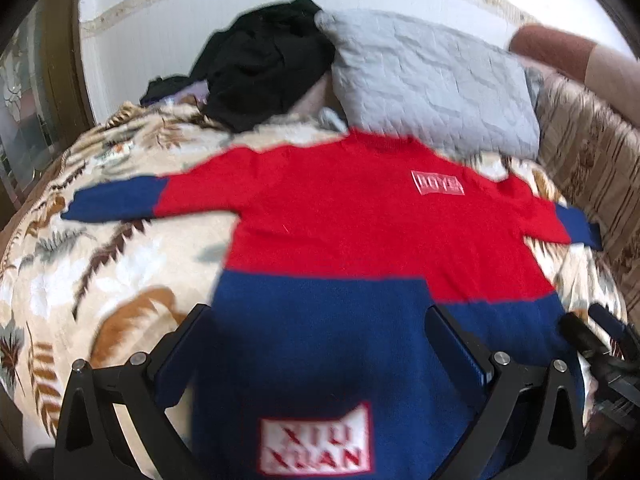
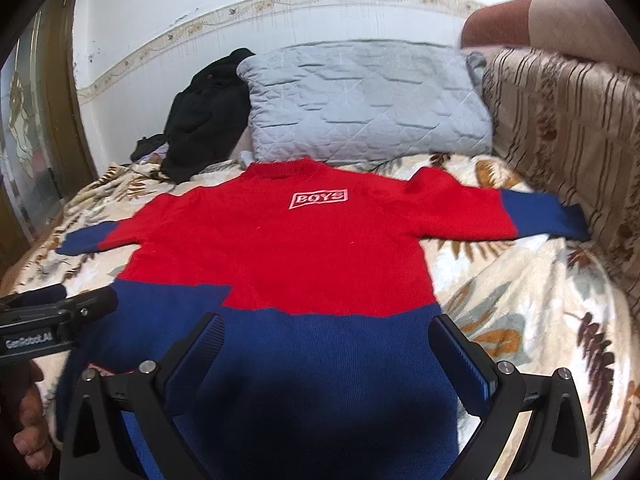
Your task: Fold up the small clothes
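Red-and-blue sweater [image 2: 280,248] lies flat, front up, on the floral blanket [image 2: 520,304] of the bed, both sleeves out, collar just short of the grey pillow [image 2: 368,104]. Left gripper [image 1: 320,344] and right gripper [image 2: 326,344] both spread wide, holding nothing, over the blue hem.

Risks, as judged:
- Plush blanket may be pinched together with the knit, dragging bedding into the fold.
- Thick knit may slip from a shallow bite, leaving a skewed fold.
- Right sleeve cuff reaches the striped cover [image 2: 568,120] and could catch.
- Black clothes [image 2: 204,120] lie near the left shoulder.
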A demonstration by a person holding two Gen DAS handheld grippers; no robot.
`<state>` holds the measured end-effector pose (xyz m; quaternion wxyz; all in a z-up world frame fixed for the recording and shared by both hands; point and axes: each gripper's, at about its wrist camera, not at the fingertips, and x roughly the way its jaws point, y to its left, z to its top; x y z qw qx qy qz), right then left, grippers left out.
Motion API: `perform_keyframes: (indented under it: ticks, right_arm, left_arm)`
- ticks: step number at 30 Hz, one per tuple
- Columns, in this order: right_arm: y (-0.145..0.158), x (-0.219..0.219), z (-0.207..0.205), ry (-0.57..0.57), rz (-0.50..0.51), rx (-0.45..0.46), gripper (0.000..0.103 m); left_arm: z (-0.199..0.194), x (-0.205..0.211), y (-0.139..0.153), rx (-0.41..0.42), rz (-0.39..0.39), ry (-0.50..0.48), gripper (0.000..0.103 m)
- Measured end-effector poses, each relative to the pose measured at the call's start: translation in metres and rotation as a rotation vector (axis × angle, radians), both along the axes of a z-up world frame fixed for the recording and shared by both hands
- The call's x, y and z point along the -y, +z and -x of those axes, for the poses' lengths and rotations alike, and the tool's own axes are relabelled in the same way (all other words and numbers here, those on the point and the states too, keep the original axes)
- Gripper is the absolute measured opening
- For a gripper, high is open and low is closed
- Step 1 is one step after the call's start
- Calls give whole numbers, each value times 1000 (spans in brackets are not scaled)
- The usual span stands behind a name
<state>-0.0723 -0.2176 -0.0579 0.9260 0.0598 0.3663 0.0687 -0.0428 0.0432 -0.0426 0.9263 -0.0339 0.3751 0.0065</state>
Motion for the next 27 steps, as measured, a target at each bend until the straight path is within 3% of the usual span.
perform_keyframes:
  ticks: [5,9,11,12,13,17,21,23,25,27]
  right_arm:
    - [9,73,-18,-85,-350,-41,103]
    - [5,164,-50,-267,-471,-47,102]
    - [-9,212,-71,-380,-553,-73,92]
    - [-19,236,-81,-437,-609,-93,82]
    - [-31,259,-92,-504,-651,-106,77]
    - [-68,322,-115,-694,-788,-80,76]
    - [-80,353,-139,-757,-796,-46,76]
    - [-87,361,-152,-765,-793,-56,65]
    - [-91,366,-162,-810,-729,-107,30]
    - [-87,368,-169,-843,-636,-125,17]
  left_arm:
    - [-27,-75,0,7,56,127,103]
    - [-50,-146,-19,-32,76,293,103]
    - [-54,-170,-29,-45,96,350,103]
    - [-56,-182,-35,-44,104,384,103]
    - [-55,-189,-39,-47,106,403,103]
    - [-59,-202,-56,-86,133,437,103]
    - [-65,-197,-59,-82,129,425,103]
    - [-68,-194,-61,-80,125,416,103]
    - [-69,-196,-66,-88,137,426,103]
    - [-66,-203,-71,-110,182,464,103]
